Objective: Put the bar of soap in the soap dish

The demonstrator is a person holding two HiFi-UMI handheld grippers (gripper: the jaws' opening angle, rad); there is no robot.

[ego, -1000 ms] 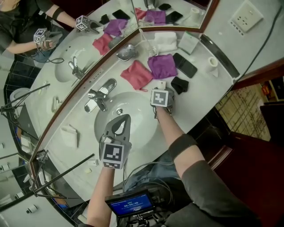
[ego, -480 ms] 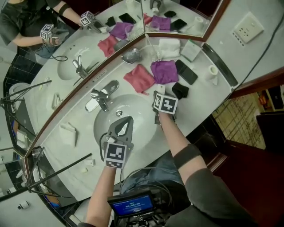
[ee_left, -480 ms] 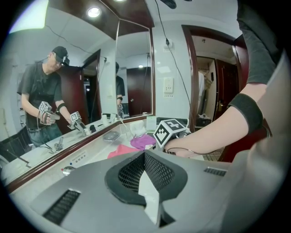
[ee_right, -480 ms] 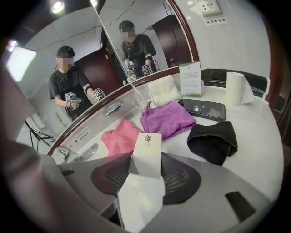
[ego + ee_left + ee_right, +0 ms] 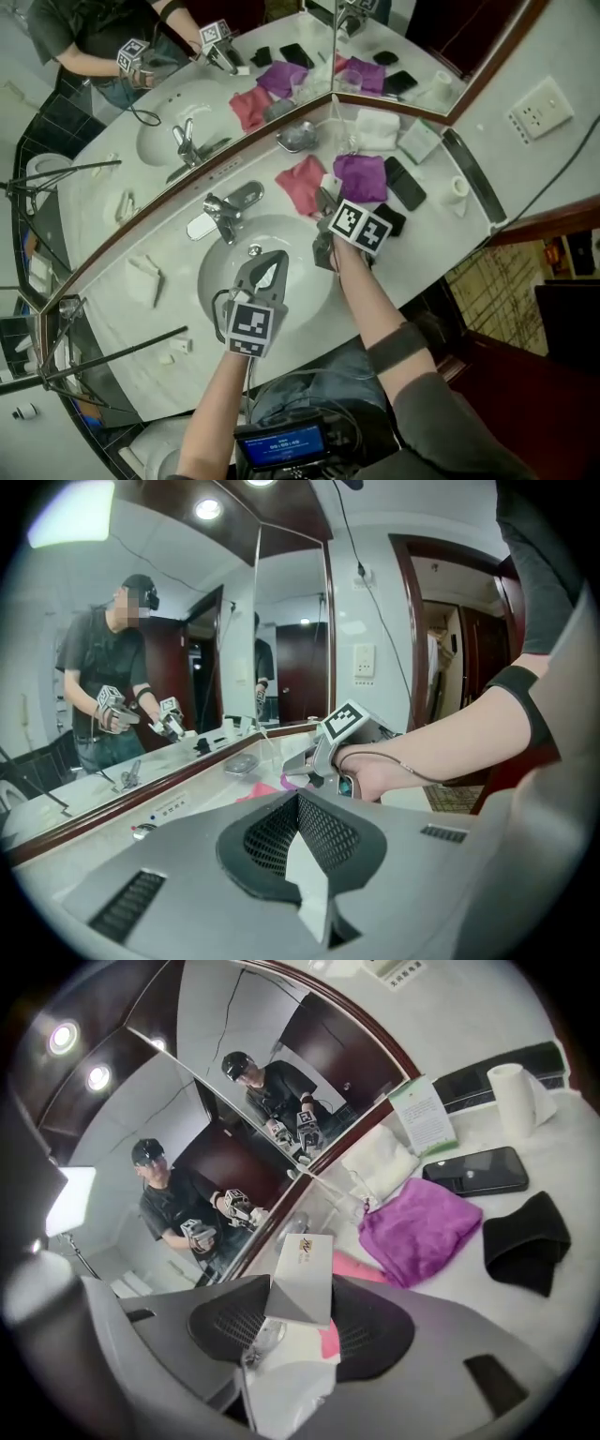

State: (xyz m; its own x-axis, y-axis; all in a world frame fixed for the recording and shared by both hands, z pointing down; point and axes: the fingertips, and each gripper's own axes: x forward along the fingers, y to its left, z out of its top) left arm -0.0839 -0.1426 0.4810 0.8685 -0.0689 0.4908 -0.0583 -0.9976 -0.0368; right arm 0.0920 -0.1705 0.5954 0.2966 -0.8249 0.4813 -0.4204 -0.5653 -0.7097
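Change: right gripper [image 5: 327, 197] has lifted toward the mirror, clamped on the boxed soap [image 5: 302, 1274].
Left gripper [image 5: 274, 258]: closed, empty.
Meaning: soap dish [image 5: 296, 138] likely next.

Head view: high, steeply down on curved white counter [image 5: 122, 323]. Gripper views: low, close, facing the wall mirror [image 5: 234, 1026]. Head and right share crumpled purple cloth [image 5: 361, 176]; left sees right gripper [image 5: 295, 766].

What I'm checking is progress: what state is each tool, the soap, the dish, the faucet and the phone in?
left tool: shut, empty
right tool: shut on soap box
soap box: gripped, closed
soap dish: empty
faucet: off
phone: screen dark
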